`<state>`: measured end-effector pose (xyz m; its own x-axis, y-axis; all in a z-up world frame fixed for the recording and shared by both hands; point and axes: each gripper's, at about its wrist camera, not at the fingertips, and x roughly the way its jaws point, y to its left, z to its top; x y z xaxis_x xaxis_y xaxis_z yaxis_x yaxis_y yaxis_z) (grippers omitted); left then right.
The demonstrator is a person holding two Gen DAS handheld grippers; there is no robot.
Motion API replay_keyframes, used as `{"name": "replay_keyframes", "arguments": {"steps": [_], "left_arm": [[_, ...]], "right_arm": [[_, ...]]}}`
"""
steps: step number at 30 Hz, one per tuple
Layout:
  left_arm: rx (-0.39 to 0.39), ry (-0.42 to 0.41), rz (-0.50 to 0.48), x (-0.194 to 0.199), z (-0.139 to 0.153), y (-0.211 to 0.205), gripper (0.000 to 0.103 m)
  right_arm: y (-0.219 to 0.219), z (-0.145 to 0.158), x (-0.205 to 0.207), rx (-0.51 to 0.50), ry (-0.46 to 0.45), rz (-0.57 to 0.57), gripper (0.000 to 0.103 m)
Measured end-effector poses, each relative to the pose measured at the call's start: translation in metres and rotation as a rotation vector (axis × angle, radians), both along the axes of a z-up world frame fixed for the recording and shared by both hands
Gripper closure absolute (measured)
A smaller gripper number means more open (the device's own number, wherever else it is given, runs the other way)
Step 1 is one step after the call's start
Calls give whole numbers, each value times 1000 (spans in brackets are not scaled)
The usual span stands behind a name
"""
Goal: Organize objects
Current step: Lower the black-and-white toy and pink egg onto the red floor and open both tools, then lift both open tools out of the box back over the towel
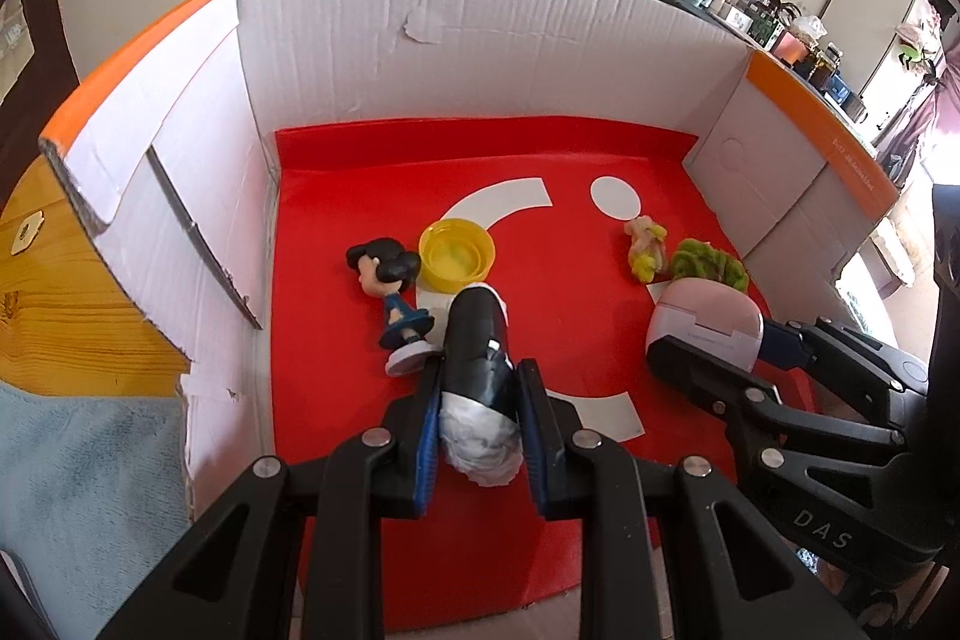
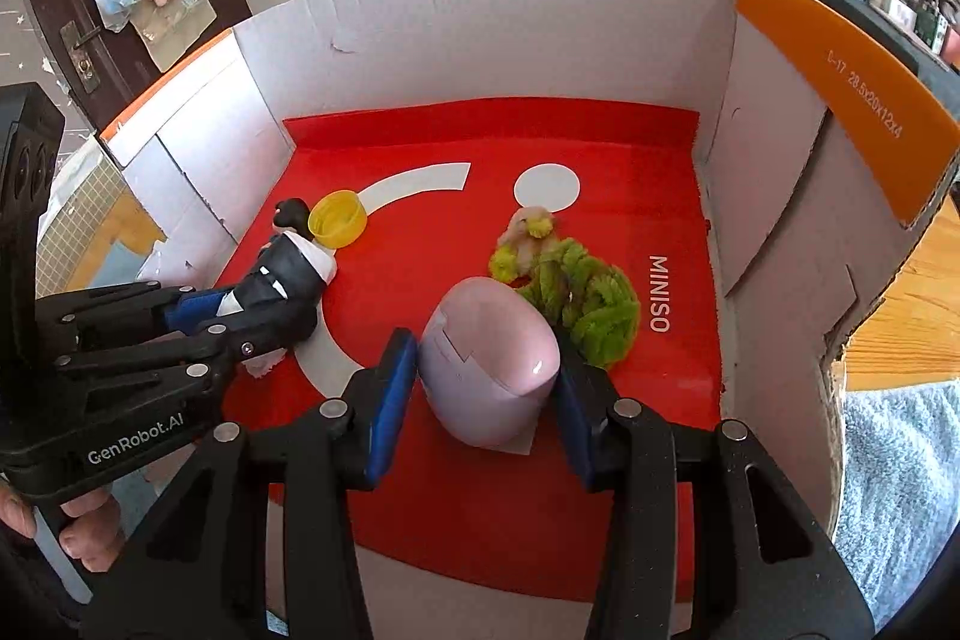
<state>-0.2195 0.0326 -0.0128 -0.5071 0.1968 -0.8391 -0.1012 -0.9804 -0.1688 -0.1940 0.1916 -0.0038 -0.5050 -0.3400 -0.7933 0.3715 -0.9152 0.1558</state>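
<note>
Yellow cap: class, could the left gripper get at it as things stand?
Probably not yet. The left gripper is shut on the black-and-white figure, which lies between it and the yellow cap; it must let go first.

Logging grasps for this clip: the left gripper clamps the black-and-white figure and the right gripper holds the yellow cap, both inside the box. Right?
Not quite. The right gripper brackets the pink case, not the yellow cap, which lies loose, as the right wrist view shows. The rest holds.
</note>
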Motion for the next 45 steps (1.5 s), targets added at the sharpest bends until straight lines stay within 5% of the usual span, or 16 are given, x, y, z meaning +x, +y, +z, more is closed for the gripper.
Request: {"name": "replay_keyframes", "arguments": {"steps": [24,30,45], "left_arm": [[6,5,3,2,1,-3,78],[13,12,-5,4,2,-3,63],[16,21,-13,14,8,-1,63]], "right_arm": [[0,1,0,-18,1,-3,59],[-1,0,1,-16,5,-6,53],[-2,2,5,-9,17,-2,48]]}}
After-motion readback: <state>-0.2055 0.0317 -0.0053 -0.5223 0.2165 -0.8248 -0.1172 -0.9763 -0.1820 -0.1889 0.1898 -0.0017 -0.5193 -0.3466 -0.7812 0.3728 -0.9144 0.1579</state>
